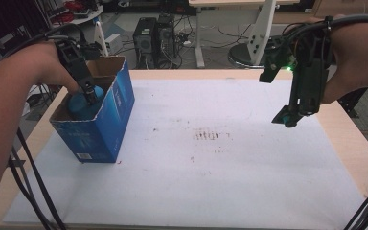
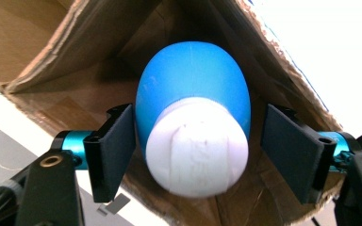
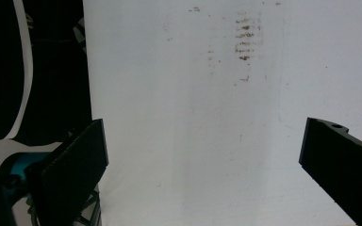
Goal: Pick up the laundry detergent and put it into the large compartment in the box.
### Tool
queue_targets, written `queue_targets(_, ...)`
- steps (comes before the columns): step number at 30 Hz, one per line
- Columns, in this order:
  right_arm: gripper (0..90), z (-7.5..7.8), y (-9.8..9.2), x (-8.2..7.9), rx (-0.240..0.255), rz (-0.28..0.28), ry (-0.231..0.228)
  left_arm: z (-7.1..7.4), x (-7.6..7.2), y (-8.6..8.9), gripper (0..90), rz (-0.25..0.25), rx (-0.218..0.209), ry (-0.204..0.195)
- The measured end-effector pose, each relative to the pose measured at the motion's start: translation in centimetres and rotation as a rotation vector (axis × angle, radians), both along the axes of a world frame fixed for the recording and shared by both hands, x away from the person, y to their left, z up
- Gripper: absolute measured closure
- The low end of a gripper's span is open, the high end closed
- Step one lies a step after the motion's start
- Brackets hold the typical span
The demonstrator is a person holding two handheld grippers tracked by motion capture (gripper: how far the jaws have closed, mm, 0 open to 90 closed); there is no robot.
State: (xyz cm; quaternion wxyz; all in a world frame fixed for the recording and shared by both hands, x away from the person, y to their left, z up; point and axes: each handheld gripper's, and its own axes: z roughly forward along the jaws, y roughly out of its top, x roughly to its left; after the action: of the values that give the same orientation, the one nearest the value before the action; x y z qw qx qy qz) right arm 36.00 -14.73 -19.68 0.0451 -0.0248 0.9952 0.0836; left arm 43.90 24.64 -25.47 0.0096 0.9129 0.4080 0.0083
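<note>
The print on the blue box is too small to read.

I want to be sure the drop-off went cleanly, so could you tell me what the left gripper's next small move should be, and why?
Probably lift the left gripper straight up out of the blue cardboard box. Its jaws stand apart on either side of the blue bottle without pressing it, and the bottle lies inside the box, so it looks released. The right gripper hangs open above the table.
</note>
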Motion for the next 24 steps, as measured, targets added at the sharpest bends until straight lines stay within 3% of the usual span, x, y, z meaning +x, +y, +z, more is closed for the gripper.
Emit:
queue_targets(2, 0.8, 0.0, 0.0, 0.0, -0.004, -0.001, 0.004, 0.6, 0.1, 0.1, 21.8, -0.027, 0.019, 0.0)
queue_targets(7, 0.8, -0.1, 0.1, 0.1, -0.002, 0.002, 0.006, 1.3, -0.1, -0.1, 16.6, -0.029, 0.022, -0.008)
queue_targets(12, 0.8, -0.1, 0.2, 0.2, -0.005, 0.005, 0.011, 2.3, -0.4, -0.3, 15.4, -0.04, 0.016, -0.026)
queue_targets(17, 0.8, -0.1, 0.3, 0.2, -0.002, 0.012, 0.011, 3.0, -0.8, -0.8, 12.1, -0.065, 0.006, -0.022)
queue_targets(20, 0.8, -0.1, 0.3, 0.2, -0.001, 0.008, 0.012, 3.1, -0.9, -1.1, 8.7, -0.083, 0.021, -0.006)
queue_targets(24, 0.8, -0.1, 0.3, 0.1, -0.002, 0.008, 0.011, 3.6, -1.0, -1.3, 7.4, -0.089, 0.009, -0.019)
